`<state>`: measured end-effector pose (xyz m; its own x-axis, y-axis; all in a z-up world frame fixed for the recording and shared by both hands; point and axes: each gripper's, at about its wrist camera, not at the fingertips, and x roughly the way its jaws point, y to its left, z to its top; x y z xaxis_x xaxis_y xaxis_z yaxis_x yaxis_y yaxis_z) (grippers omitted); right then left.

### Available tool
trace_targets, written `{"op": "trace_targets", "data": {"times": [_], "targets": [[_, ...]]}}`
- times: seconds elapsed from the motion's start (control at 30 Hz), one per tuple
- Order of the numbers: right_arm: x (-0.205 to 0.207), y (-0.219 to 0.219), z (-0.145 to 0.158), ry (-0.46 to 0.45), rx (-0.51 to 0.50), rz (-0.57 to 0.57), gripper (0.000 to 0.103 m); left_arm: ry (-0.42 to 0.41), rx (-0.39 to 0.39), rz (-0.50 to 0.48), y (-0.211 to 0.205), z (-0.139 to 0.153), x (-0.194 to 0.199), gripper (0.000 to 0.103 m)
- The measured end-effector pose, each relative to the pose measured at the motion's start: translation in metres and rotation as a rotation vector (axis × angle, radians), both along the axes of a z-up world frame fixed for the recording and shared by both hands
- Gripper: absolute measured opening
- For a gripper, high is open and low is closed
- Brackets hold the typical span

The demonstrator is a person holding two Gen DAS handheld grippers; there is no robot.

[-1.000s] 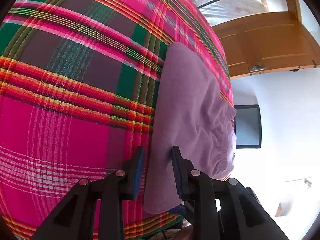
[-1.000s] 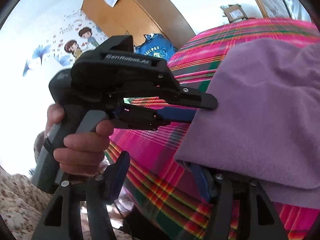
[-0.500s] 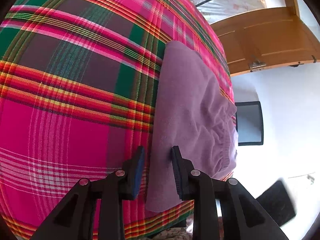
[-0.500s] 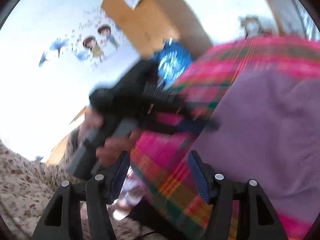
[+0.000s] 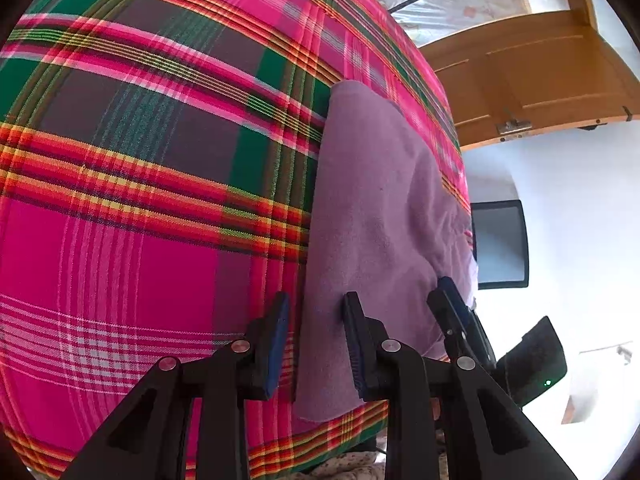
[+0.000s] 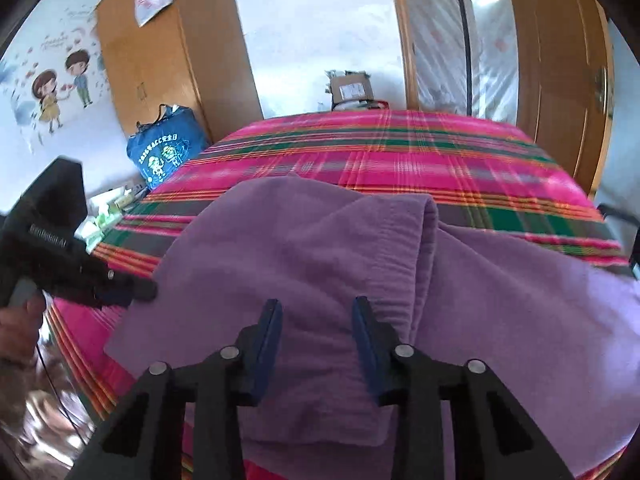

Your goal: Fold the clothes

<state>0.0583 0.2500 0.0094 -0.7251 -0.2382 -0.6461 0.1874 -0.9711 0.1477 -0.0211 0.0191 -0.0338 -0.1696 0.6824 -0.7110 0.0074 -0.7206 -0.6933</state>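
A purple fleece garment (image 5: 380, 208) lies folded on the pink plaid bed cover (image 5: 140, 200). My left gripper (image 5: 316, 320) straddles its near corner edge, one finger on the plaid side and one over the fleece, shut on that edge. In the right wrist view the garment (image 6: 320, 248) fills the foreground with a raised fold down its middle. My right gripper (image 6: 316, 320) hovers over its near hem, jaws closing, fleece showing between the pads without being pinched. The left gripper (image 6: 136, 290) shows at the garment's left edge, and the right gripper's fingers (image 5: 452, 300) at the hem.
A person's hand (image 6: 16, 320) holds the left tool. A blue bag (image 6: 168, 148) and a wooden wardrobe (image 6: 160, 60) stand beyond the bed's left side, a cardboard box (image 6: 352, 88) at its far end. A dark screen (image 5: 500, 240) hangs on the white wall.
The right gripper swung from facing the left tool to facing across the garment, and its jaws narrowed. It now shows in the left wrist view. The left gripper stayed put.
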Motion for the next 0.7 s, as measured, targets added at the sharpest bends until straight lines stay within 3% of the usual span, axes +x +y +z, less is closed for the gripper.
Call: {"op": "trace_targets", "data": {"times": [0.17,0.3,0.4,0.5,0.53,0.6,0.7], "targets": [[-0.003,-0.002,0.018,0.027,-0.034,0.002,0.036,0.001,-0.015,0.001,0.005,0.001,0.000,0.028],[-0.028,-0.013,0.033,0.063,0.058,0.005,0.036,0.002,-0.023,0.003,0.007,0.001,0.000,0.028],[-0.055,-0.029,0.030,0.036,0.168,0.028,0.029,0.000,-0.017,0.007,0.007,0.000,0.000,0.028],[-0.069,-0.027,0.018,-0.005,0.260,-0.027,0.024,0.006,-0.023,0.004,0.007,0.000,0.000,0.028],[-0.072,-0.024,0.013,-0.031,0.279,-0.054,0.015,0.008,-0.025,0.002,0.007,0.000,0.000,0.028],[-0.076,-0.016,0.004,-0.069,0.285,-0.089,0.011,0.007,-0.023,0.000,0.008,0.000,0.000,0.028],[-0.077,-0.017,0.002,-0.057,0.277,-0.098,0.011,0.011,-0.024,-0.003,0.009,0.000,0.001,0.028]]}}
